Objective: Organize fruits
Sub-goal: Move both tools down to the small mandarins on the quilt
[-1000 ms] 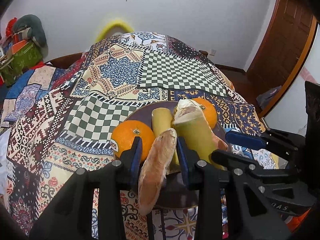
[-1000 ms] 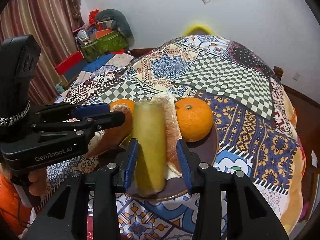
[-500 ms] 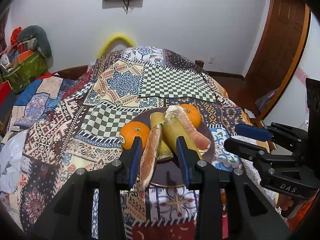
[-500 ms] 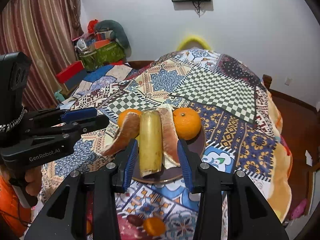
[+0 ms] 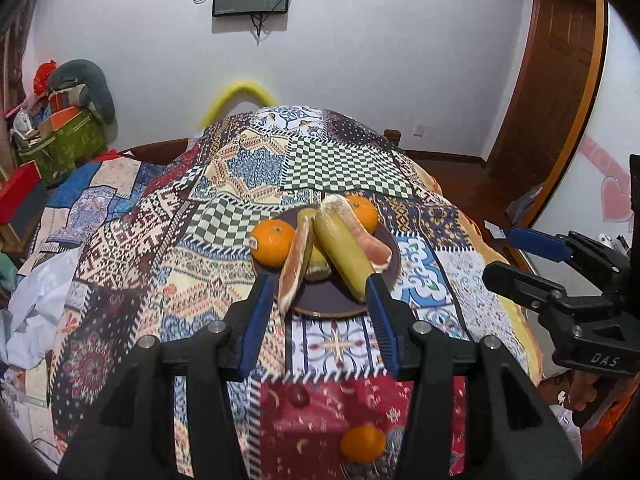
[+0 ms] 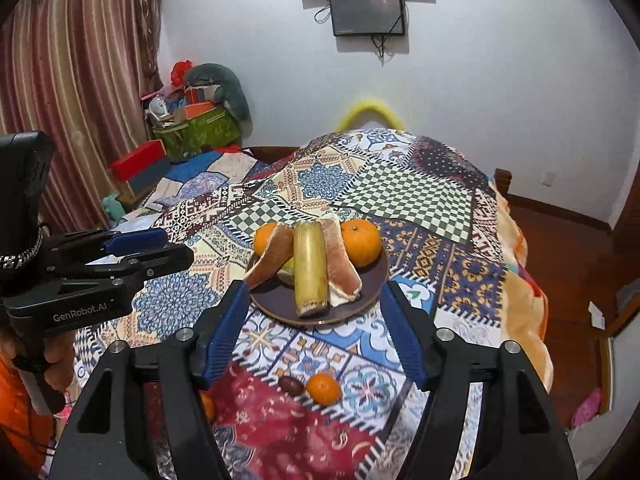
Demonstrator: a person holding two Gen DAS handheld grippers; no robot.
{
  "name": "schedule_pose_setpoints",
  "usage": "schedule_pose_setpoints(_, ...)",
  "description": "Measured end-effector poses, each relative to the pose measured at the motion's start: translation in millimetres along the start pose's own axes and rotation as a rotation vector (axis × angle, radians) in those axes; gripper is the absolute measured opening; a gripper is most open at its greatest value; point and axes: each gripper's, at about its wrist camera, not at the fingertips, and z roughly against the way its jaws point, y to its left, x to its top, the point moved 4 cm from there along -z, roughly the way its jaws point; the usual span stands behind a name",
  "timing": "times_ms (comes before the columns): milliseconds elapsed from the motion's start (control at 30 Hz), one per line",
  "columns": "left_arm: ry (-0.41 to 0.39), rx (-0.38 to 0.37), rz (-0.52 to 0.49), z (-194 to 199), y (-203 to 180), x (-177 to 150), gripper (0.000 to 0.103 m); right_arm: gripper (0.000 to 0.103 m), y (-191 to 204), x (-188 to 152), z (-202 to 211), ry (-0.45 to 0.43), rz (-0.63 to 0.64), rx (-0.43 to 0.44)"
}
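Left tongs [image 5: 320,280] spread, empty. Right tongs [image 6: 314,292] spread, empty. Plate [image 6: 368,292] near rim partly hidden behind tongs; small dark fruit [image 6: 291,385] beside small orange [image 6: 323,389], kind unclear.

the left tool [image 6: 132,252] body reads "genrobot.ai"; the right tool [image 5: 536,256] body reads "das".

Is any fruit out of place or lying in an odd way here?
Yes. A small orange and a dark brown fruit lie loose on the cloth, in front of the plate. On the plate, one pomelo slice overhangs the front rim.
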Motion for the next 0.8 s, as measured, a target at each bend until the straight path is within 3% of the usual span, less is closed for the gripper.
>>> schedule_pose_setpoints(167,0.002,0.003,0.001,12.4,-7.8,-16.6,0.059,0.071,2.2,-12.7,10.8,0.001,-0.02,-0.016)
schedule_pose_setpoints(233,0.011,0.004,-0.003,14.1,-10.8,-23.0,0.061,0.078,2.7,-18.4,13.7,0.0,-0.028,-0.035)
schedule_pose_setpoints(367,0.033,0.0,0.002,15.3,-14.7,-37.3,0.066,0.079,1.8,-29.4,17.6,0.007,-0.042,-0.051)
schedule_pose_setpoints(800,0.201,-0.018,0.005,-20.7,-27.0,-97.3,0.066,0.079,-1.3,-66.5,12.2,0.078,-0.062,-0.094)
